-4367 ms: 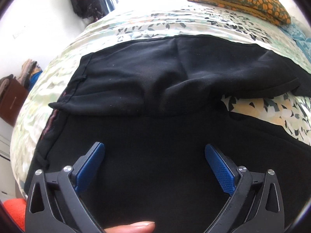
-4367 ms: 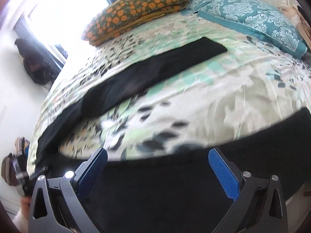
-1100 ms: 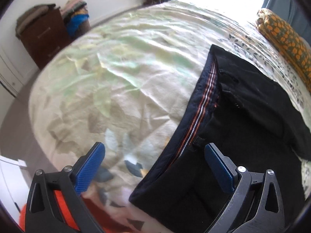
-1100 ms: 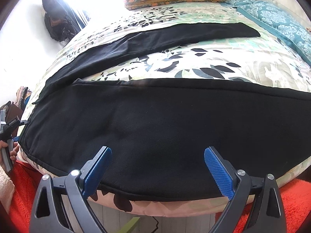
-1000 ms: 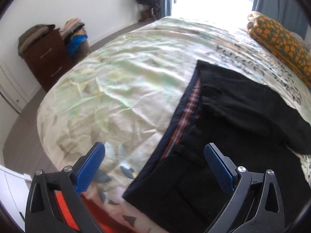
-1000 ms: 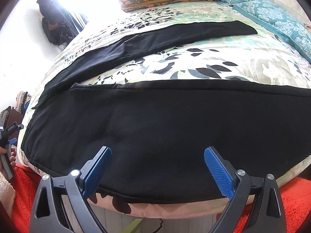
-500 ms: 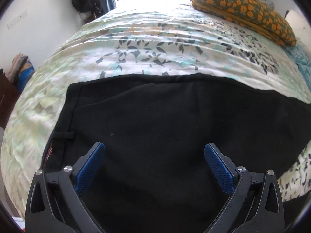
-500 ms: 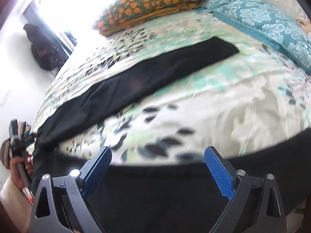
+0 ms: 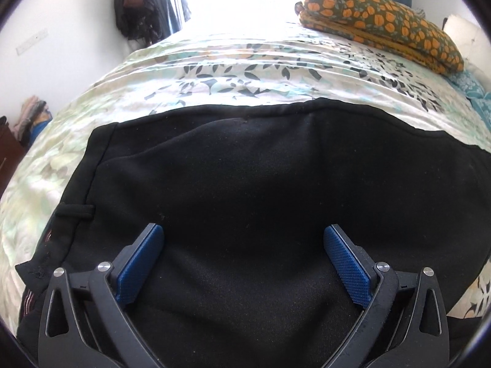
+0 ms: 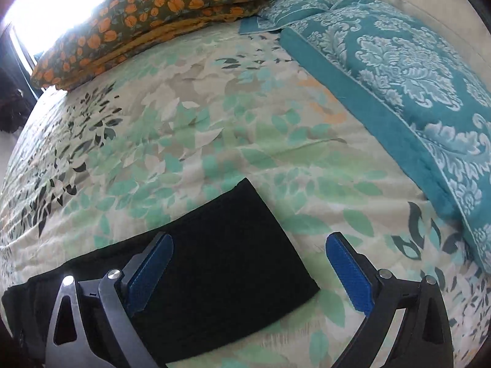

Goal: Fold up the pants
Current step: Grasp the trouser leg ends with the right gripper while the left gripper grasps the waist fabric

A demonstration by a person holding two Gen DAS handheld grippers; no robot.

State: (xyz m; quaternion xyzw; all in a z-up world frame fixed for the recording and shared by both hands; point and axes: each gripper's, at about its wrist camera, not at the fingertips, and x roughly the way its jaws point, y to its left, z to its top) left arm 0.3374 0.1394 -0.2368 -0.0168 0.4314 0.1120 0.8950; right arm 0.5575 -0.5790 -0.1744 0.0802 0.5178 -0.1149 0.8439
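Bed (image 9: 245, 70), pants (image 9: 260, 184), both tongs wide, empty

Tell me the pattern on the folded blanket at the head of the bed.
Orange flowers on dark olive-brown blanket, clearest in the right wrist view.

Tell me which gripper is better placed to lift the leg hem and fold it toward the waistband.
Right gripper: open, directly over the pants' hem. Left gripper is open over the waist.

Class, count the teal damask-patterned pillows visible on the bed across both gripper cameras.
2. The large teal pillow lies along the bed's right side; a smaller teal pillow sits behind it, beside the orange floral pillow. The left view shows only a teal sliver, so others may be hidden.
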